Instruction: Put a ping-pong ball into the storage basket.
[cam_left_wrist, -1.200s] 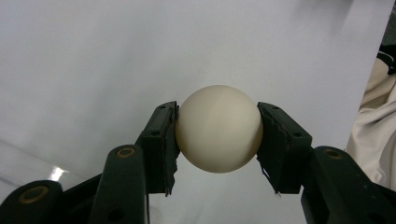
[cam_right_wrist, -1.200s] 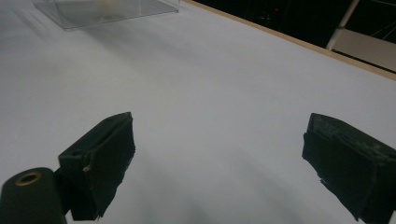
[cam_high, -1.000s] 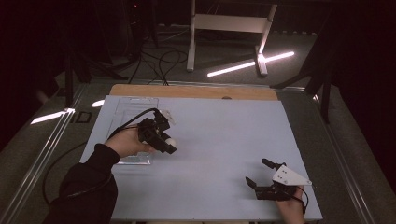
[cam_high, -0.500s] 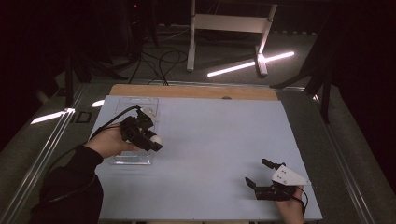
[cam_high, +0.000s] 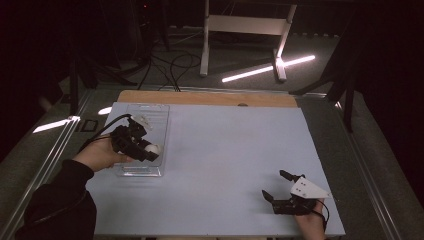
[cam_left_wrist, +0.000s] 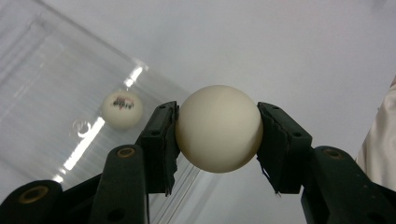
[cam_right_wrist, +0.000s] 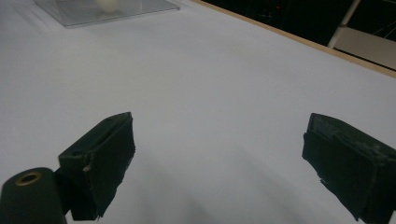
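Note:
My left gripper (cam_high: 150, 150) is shut on a plain white ball (cam_left_wrist: 218, 128), which both pads squeeze from the sides. It hovers over the near end of a clear plastic tray (cam_high: 150, 112) at the table's left. Inside that tray lies a second white ball with a dark printed mark (cam_left_wrist: 122, 108), left of and beyond the held one. My right gripper (cam_high: 277, 186) rests near the table's front right corner, its jaws wide apart over bare white table (cam_right_wrist: 210, 84), nothing between them. Far off in the right gripper view, the tray (cam_right_wrist: 140, 8) holds a white ball (cam_right_wrist: 108, 4).
The table is covered with a white sheet (cam_high: 235, 150) with a wooden strip (cam_high: 210, 97) along its far edge. Beyond it stands a white metal stand (cam_high: 245, 25) on a dark floor with cables (cam_high: 165, 62). Metal rails (cam_high: 45, 160) run along the table's left side.
My left hand has carried the white ball leftward, from the open sheet to above the clear tray. The right gripper has stayed put.

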